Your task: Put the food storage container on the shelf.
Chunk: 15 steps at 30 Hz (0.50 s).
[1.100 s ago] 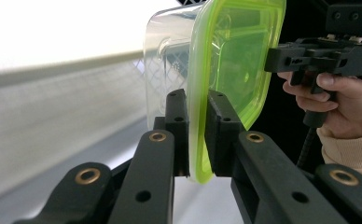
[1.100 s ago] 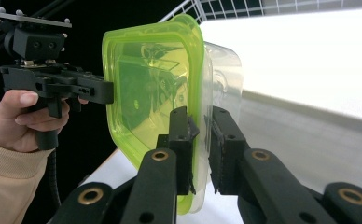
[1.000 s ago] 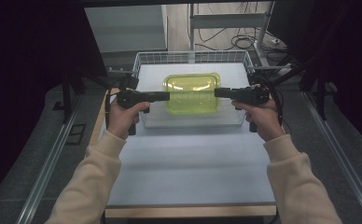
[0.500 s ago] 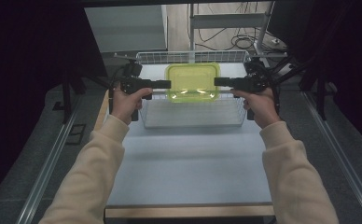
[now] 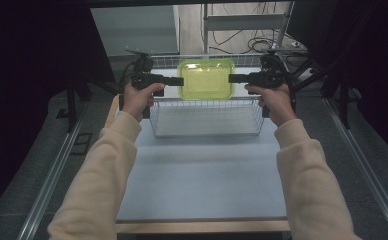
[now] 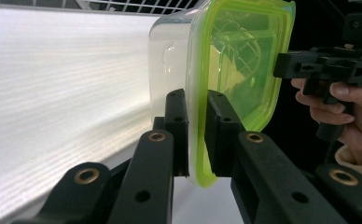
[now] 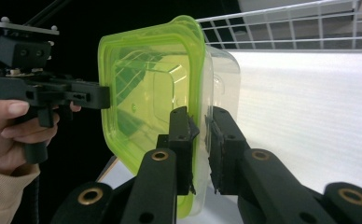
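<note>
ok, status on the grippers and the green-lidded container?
Left hand-held gripper and right hand-held gripper both shut on the container, one per side rim. Container held up over the wire basket. Nothing in the way.

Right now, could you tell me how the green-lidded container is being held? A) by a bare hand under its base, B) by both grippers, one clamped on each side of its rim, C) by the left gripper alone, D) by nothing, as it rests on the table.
B: the left gripper and the right gripper each pinch the rim of the container, which is held above the wire basket.
</note>
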{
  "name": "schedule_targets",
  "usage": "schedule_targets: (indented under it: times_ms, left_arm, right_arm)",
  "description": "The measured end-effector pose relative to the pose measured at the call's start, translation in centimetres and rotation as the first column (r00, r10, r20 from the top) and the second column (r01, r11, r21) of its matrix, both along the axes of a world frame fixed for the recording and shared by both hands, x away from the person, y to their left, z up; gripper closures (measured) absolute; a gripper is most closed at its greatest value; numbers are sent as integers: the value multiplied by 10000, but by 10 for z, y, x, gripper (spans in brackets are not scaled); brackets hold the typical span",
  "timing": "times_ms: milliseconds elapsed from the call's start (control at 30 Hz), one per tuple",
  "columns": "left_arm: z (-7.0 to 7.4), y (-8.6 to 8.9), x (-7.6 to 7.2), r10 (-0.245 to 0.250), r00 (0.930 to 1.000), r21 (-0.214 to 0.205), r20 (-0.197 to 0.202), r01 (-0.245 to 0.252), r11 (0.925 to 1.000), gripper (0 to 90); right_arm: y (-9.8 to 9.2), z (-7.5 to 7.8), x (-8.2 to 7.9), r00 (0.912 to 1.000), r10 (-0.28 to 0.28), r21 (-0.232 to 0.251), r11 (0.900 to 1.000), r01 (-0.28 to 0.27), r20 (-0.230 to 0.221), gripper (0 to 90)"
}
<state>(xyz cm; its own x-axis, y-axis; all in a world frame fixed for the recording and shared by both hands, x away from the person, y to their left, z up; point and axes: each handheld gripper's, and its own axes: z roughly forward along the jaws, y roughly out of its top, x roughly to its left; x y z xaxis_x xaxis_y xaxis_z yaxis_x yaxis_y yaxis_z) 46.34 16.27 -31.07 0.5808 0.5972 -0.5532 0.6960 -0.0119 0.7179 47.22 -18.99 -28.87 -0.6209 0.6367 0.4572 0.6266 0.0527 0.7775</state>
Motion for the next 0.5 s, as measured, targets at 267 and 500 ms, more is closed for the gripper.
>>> schedule_targets:
  times_ms: [267, 500]
  left_arm:
    - [-4, -5, 16, 214, 9988, 154, -441, -207, 9997, 804]
    - [-10, -8, 24, 512, 9964, 34, -671, -511, 9987, 800]
  right_arm:
    - [0, -5, 20, 9980, -374, 4, 9993, 375, -519, 801]
    - [1, -15, 32, 9948, -586, -150, 9982, 575, -838, 795]
